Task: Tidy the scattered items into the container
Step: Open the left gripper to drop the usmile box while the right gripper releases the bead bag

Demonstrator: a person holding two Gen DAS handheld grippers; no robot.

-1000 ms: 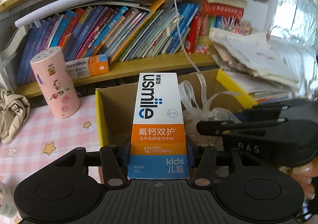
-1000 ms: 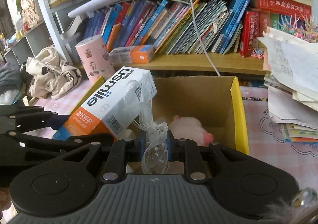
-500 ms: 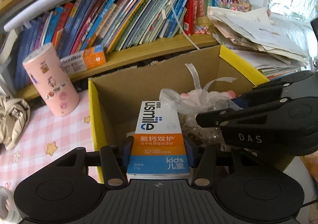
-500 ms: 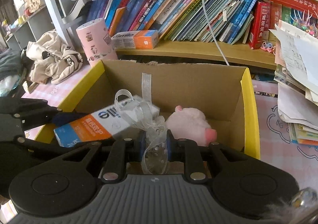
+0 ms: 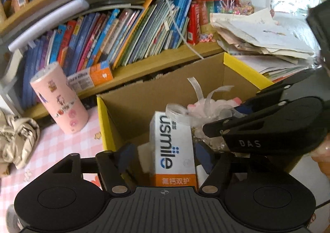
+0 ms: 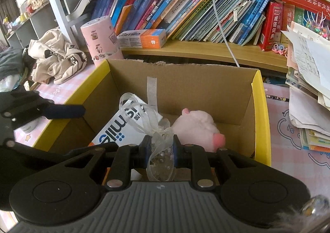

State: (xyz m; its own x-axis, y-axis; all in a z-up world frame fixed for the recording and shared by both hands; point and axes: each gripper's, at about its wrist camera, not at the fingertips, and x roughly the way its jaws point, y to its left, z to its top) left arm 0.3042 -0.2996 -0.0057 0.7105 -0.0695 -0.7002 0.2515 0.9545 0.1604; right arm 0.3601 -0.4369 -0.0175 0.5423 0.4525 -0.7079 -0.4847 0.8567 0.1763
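A corrugated cardboard box [image 6: 206,86] with yellow rims sits on the pink checked surface [image 5: 61,150]. Inside lie a glossy white-and-orange carton [image 5: 173,150] printed "usmile" and a fuzzy pink plush [image 6: 196,127]. The left claw [image 5: 165,156] has just been opening; its blue pads stand clear of the carton between them. The right claw [image 6: 159,150] is clenched on a clear pouch [image 6: 160,158] of beads tied with sheer ribbon, over the box. A pink cylinder [image 6: 101,41] and leaning books [image 6: 185,12] stand behind.

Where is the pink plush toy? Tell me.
In the right wrist view the pink plush toy lies inside the cardboard box, right of the usmile carton.
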